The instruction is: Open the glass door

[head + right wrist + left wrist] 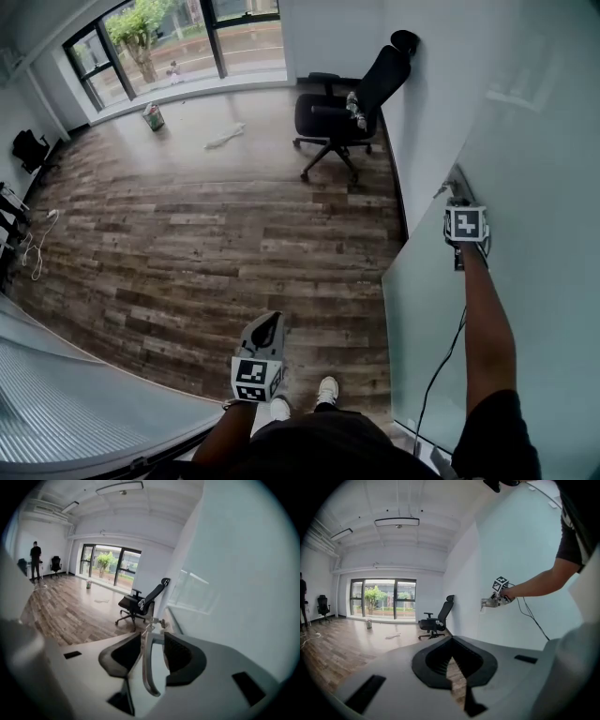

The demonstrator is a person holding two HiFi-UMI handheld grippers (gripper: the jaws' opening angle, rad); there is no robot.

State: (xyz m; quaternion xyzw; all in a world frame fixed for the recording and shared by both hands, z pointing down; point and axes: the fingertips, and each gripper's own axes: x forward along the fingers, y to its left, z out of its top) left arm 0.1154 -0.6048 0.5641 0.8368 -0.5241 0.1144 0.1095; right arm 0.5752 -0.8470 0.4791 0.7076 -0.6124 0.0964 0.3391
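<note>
The frosted glass door (427, 319) stands at my right, its edge next to the white wall. Its curved metal handle (146, 667) runs between the jaws of my right gripper (153, 637). The handle lies close to the left pad, with a clear gap to the right pad, so this gripper is open around it. The head view has the right gripper (456, 195) up against the door edge at arm's length. From the left gripper view I see it (489, 603) at the handle too. My left gripper (450, 657) hangs low over the wooden floor, shut and empty.
A black office chair (345, 111) stands by the wall beyond the door. Another glass panel (75, 403) is at the lower left. A cable (439, 367) hangs from my right arm. Someone stands far off by the left wall (35, 558). Windows (178, 42) fill the far end.
</note>
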